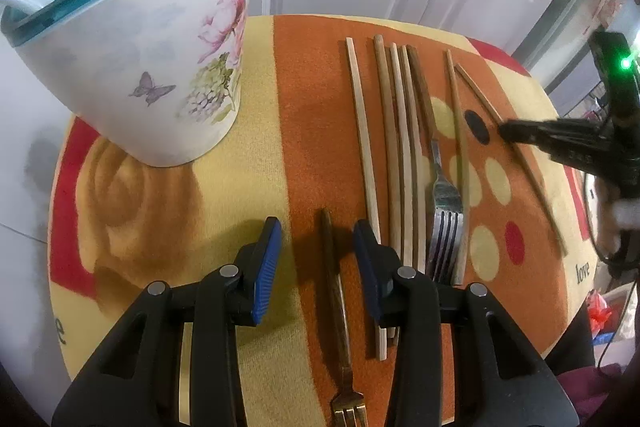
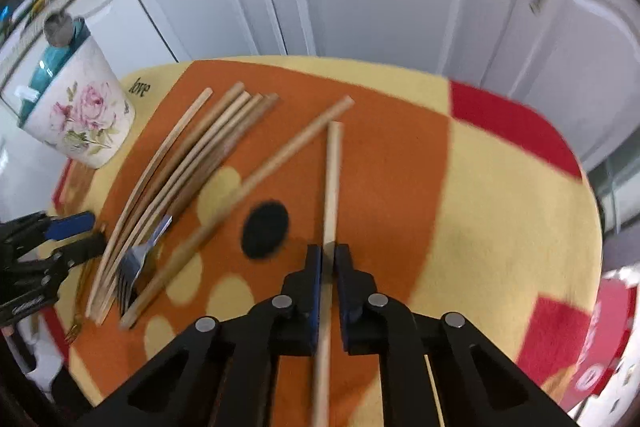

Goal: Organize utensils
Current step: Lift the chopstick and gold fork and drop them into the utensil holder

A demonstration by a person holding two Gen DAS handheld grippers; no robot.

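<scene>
Floral canister lidded in teal, contents hidden. Right gripper clamped on a chopstick; left gripper spread astride a gold fork, tines seen clearly only from the left wrist.

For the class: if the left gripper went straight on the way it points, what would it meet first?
Probably the dark-handled fork lying between the open left gripper fingers, then the cloth under it; depth is unclear.
</scene>
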